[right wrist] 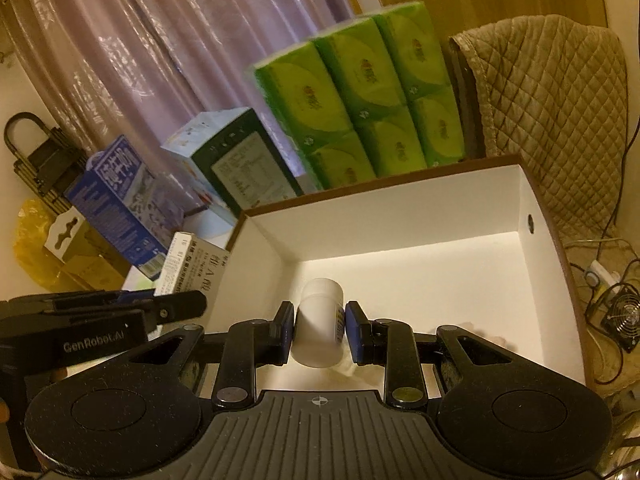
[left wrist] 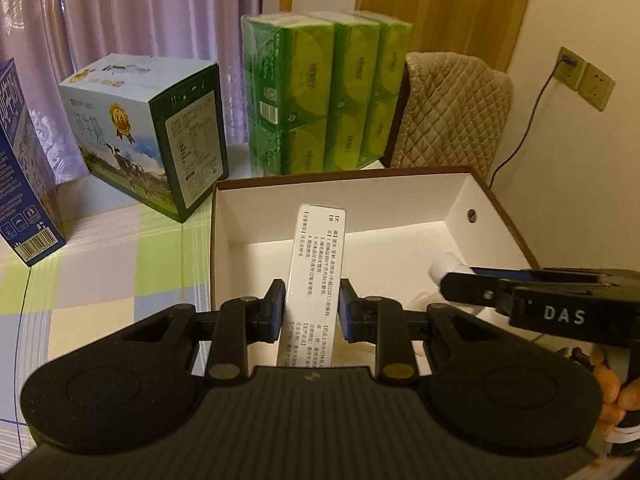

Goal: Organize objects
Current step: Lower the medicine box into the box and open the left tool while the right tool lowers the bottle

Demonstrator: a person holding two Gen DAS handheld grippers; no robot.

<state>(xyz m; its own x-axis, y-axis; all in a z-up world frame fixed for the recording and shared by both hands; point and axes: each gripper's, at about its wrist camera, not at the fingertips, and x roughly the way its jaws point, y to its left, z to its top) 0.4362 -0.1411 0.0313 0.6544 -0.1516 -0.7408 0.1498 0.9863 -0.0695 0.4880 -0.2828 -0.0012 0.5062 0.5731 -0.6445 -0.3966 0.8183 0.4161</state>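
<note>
Left gripper [left wrist: 308, 308] clamping carton [left wrist: 316, 280]; right gripper [right wrist: 318, 328] clamping bottle [right wrist: 320, 320], over box [right wrist: 460, 188]

light: dim, warm yellow | glare: curtain [right wrist: 132, 52] sheen | blur: soft throughout | edges: fisheye bending, dark corners
</note>
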